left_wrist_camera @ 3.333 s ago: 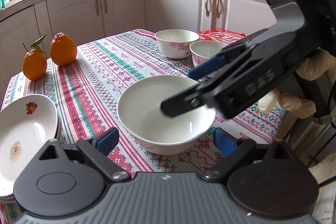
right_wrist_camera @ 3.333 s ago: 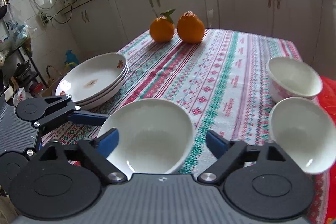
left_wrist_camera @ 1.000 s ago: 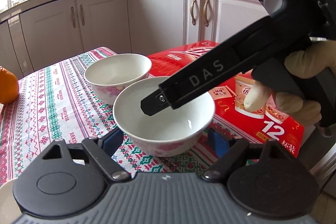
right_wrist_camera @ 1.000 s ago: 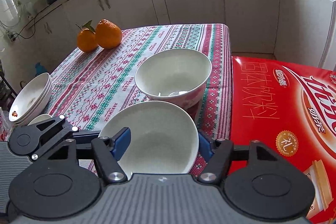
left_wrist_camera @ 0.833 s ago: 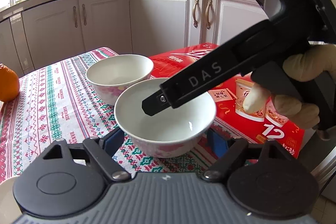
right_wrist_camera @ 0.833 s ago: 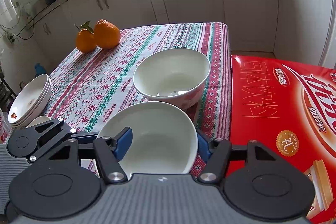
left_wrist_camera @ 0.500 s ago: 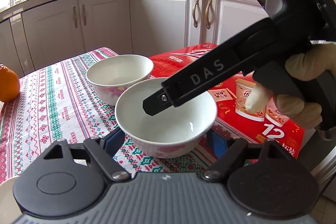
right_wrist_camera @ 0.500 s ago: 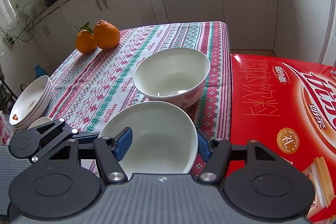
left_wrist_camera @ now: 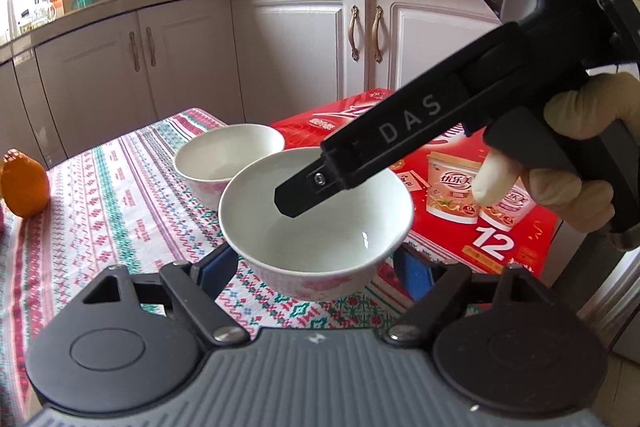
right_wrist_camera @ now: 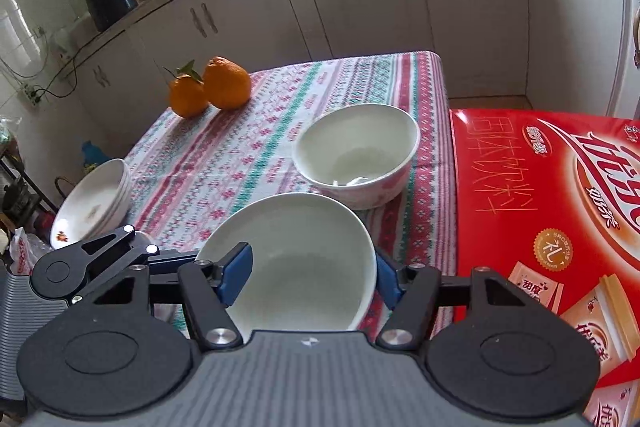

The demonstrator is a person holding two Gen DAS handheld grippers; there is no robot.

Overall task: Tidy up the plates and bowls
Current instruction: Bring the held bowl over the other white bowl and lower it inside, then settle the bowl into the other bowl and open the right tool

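A white bowl with a pink pattern on its outer wall is seen closest in both wrist views, near the table edge on the striped tablecloth. In the right wrist view the right gripper is closed around this bowl, one blue pad pressed to the left of its rim and the other against its right wall, so the bowl is pinched between them. In the left wrist view the left gripper is seen with its blue fingers spread on either side of the same bowl; whether they touch its wall cannot be told. The black body of the right gripper, marked DAS, is seen reaching over the bowl from the right, held by a gloved hand.

Just behind the near bowl a second white bowl is set upright on the cloth, close to the first; contact cannot be judged. A red carton lies to the right, beside the table edge. Toward the left edge of the table a stack of plates is seen, well apart from the bowls. At the far side of the table two oranges are placed touching each other, with kitchen cabinets behind
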